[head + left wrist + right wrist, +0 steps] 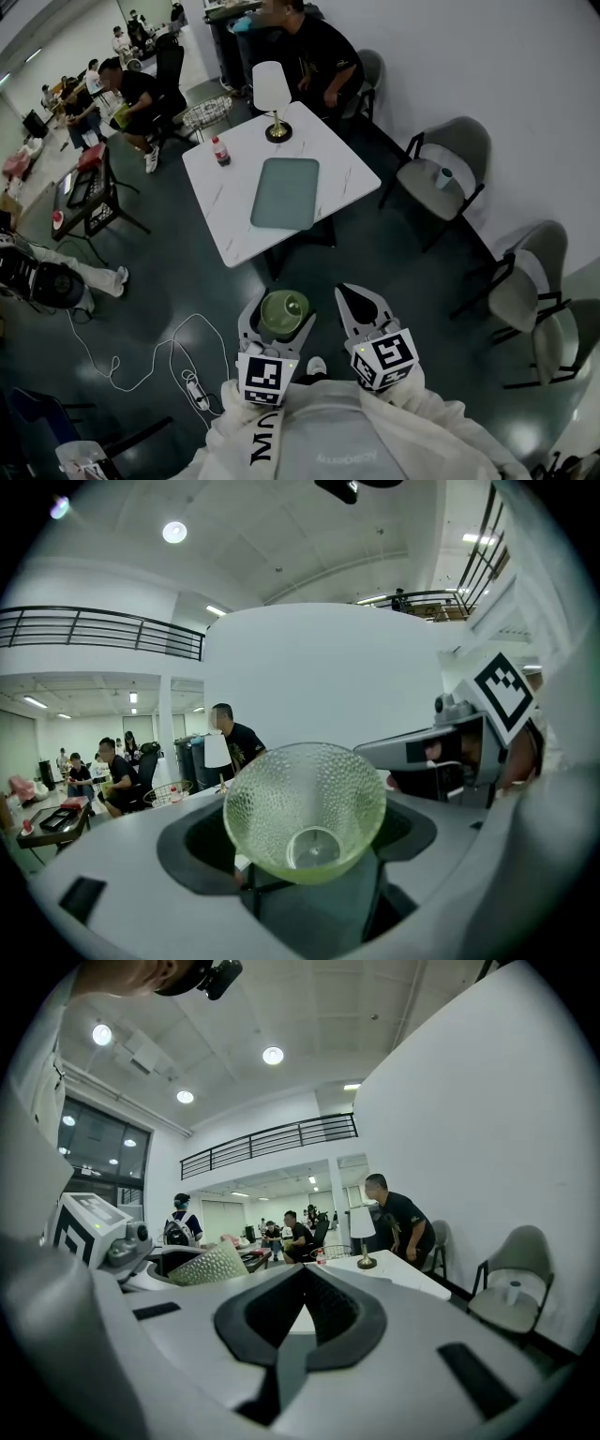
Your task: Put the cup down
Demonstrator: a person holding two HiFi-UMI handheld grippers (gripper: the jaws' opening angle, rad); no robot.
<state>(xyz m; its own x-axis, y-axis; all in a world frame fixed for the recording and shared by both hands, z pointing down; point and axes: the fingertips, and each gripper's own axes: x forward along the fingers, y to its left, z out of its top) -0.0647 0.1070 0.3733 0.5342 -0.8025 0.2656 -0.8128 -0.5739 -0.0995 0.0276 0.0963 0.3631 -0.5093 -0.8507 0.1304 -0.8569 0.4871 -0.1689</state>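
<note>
- Left gripper (279, 315): jaws clamped on the cup (305, 806), one jaw on each side of it.
- Cup: pale green dimpled glass that flares to a wide rim. The head view looks down into its open mouth, and nothing shows inside.
- Cup location: in the air over the dark floor, close to the person's chest and short of the tabletop's near corner — not touching the table (234, 220).
- Right gripper (358, 298): jaws together with nothing between them. It sits just beside the left gripper at about the same height.
- Table: white marbled top, set corner-on to the person.
- Tray (285, 192): grey-green and bare, lying flat around the middle of the tabletop.
- Lamp (273, 98): white shade on a brass base, upright at the far corner of the tabletop.
- Bottle (220, 151): small, red label, upright near the left corner — well apart from the tray.
- Grey chair (450, 155) off the table's right corner, with a small white container (444, 175) on its seat. More chairs of the same kind stand along the wall.
- White cable (141, 361) looped on the floor to the person's left.
- People are seated and standing beyond the table's far side.
</note>
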